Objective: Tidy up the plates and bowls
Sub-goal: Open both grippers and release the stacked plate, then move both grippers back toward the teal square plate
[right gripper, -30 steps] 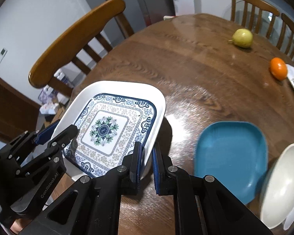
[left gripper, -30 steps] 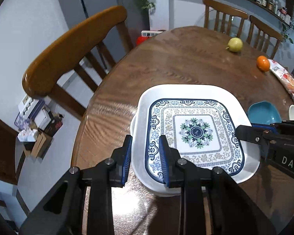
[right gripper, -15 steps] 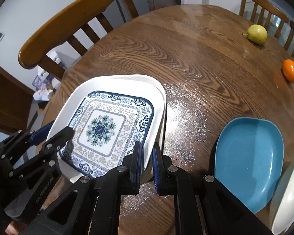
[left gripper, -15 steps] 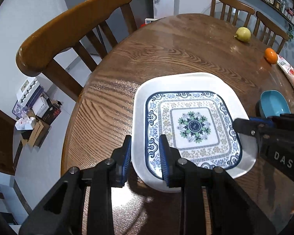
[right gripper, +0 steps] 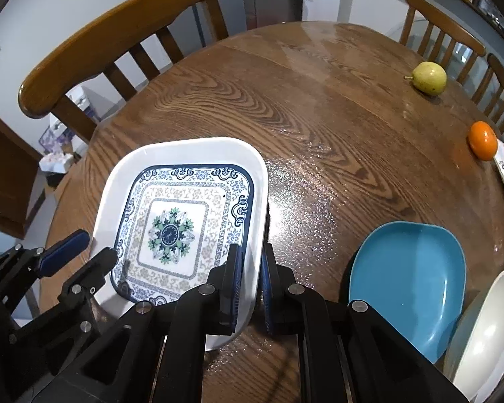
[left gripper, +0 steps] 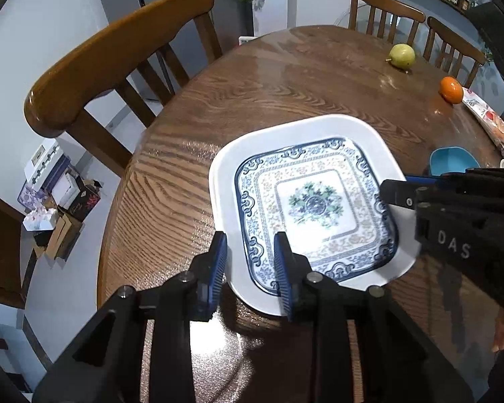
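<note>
A square plate with a white rim and a blue patterned well lies at the near left of the round wooden table. It sits on another white plate, whose edge shows beneath it. My left gripper is shut on the plate's left rim, one pad outside the edge and one over the pattern. My right gripper is shut on the opposite white rim. Each gripper shows in the other's view: the right gripper at that plate's far side, the left gripper at its left edge.
Right of the plates lie a blue dish and a white bowl. A pear, an orange and a snack packet lie farther back. A wooden chair stands at the table's left edge.
The patterned plate has come down between both grippers onto the white plate beneath; the lower plate's offset rim no longer sticks out at the left. Both grips stayed on the rims.
</note>
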`<state>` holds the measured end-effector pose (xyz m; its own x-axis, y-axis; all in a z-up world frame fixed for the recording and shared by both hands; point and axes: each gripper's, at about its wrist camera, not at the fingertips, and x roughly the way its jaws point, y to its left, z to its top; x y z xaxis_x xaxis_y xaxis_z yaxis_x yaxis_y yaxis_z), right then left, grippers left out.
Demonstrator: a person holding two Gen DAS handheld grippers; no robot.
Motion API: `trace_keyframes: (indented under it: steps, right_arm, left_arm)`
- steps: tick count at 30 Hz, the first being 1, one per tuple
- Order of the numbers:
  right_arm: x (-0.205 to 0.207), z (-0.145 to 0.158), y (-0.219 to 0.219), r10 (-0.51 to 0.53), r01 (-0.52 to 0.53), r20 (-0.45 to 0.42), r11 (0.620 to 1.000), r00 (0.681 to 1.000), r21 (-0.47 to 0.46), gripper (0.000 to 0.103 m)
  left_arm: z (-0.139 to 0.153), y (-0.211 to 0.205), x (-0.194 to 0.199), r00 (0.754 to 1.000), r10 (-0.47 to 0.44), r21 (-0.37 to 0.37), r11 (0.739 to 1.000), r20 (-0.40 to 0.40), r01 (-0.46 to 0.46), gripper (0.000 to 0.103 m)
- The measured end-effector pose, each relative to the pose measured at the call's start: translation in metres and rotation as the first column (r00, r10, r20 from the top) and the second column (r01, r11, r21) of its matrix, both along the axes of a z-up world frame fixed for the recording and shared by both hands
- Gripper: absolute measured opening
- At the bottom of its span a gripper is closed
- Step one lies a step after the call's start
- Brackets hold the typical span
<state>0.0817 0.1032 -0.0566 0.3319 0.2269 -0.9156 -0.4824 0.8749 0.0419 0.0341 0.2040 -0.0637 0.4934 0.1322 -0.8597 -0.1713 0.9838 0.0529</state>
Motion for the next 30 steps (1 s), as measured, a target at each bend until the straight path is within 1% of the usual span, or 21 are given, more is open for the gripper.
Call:
trace_keyframes:
  steps: [2,3,4,7,8,9,10,11,12,13,15,17,20,21,22,24,28,30]
  right_arm:
    - [-0.001,0.002,0.000,0.000,0.000,0.007,1.000,1.000,0.005,0.012]
    - [-0.002,0.006,-0.001,0.000,-0.001,0.016,1.000,1.000,0.019,0.012]
    - [-0.004,0.012,-0.004,-0.004,0.003,0.032,0.999,0.999,0.035,0.012]
    - [-0.008,0.025,-0.012,-0.013,0.009,0.059,0.998,0.998,0.058,0.015]
    - [-0.010,0.029,-0.015,-0.016,0.012,0.062,0.998,0.998,0.068,0.016]
    - [-0.012,0.033,-0.019,-0.020,0.014,0.064,0.996,0.998,0.085,0.019]
    - [-0.015,0.038,-0.024,-0.024,0.017,0.066,0.994,0.998,0.104,0.025]
    - [-0.017,0.041,-0.028,-0.027,0.019,0.068,0.993,0.997,0.116,0.029]
    - [-0.021,0.045,-0.033,-0.031,0.022,0.073,0.991,0.997,0.131,0.036]
    - [-0.024,0.048,-0.037,-0.035,0.023,0.079,0.990,0.996,0.139,0.040]
    - [-0.027,0.051,-0.042,-0.040,0.027,0.086,0.989,0.996,0.145,0.042]
    - [-0.038,0.059,-0.056,-0.056,0.040,0.093,0.985,0.994,0.165,0.042]
    - [-0.048,0.066,-0.075,-0.081,0.062,0.097,0.980,0.992,0.189,0.043]
    - [-0.048,0.066,-0.075,-0.081,0.062,0.097,0.980,0.992,0.189,0.045]
    - [-0.053,0.069,-0.086,-0.104,0.083,0.094,0.976,0.990,0.201,0.050]
    - [-0.058,0.071,-0.099,-0.126,0.103,0.096,0.971,0.987,0.216,0.054]
    - [-0.067,0.073,-0.122,-0.171,0.146,0.087,0.960,0.981,0.240,0.054]
    - [-0.072,0.072,-0.135,-0.195,0.170,0.078,0.954,0.978,0.249,0.055]
  left_arm:
    - [0.003,-0.001,-0.002,1.000,0.001,0.005,1.000,0.012,-0.001,0.037]
    - [0.005,-0.001,-0.003,1.000,0.000,0.007,1.000,0.017,0.000,0.046]
    - [0.007,-0.002,-0.004,1.000,-0.002,0.008,1.000,0.025,0.002,0.051]
    - [0.015,-0.007,-0.008,0.999,-0.010,0.014,1.000,0.048,0.010,0.054]
    - [0.018,-0.008,-0.009,0.999,-0.013,0.012,1.000,0.053,0.012,0.058]
    - [0.021,-0.010,-0.011,0.998,-0.019,0.010,1.000,0.062,0.019,0.060]
    - [0.026,-0.013,-0.013,0.997,-0.026,0.013,1.000,0.074,0.025,0.066]
    - [0.029,-0.015,-0.015,0.996,-0.032,0.015,0.999,0.084,0.031,0.072]
    - [0.032,-0.017,-0.015,0.995,-0.037,0.016,0.999,0.091,0.036,0.074]
    - [0.035,-0.019,-0.017,0.994,-0.045,0.016,0.999,0.100,0.044,0.076]
    - [0.042,-0.025,-0.020,0.992,-0.058,0.019,0.998,0.113,0.057,0.079]
    - [0.047,-0.031,-0.022,0.989,-0.072,0.016,0.997,0.126,0.071,0.082]
    - [0.054,-0.040,-0.025,0.986,-0.093,0.019,0.996,0.137,0.091,0.090]
    - [0.056,-0.044,-0.026,0.985,-0.102,0.018,0.995,0.141,0.100,0.093]
    - [0.057,-0.047,-0.027,0.984,-0.108,0.019,0.994,0.144,0.107,0.095]
    - [0.059,-0.056,-0.028,0.981,-0.128,0.021,0.992,0.148,0.126,0.096]
    - [0.060,-0.072,-0.028,0.977,-0.160,0.017,0.987,0.139,0.159,0.096]
    - [0.060,-0.082,-0.029,0.975,-0.176,0.017,0.984,0.135,0.175,0.099]
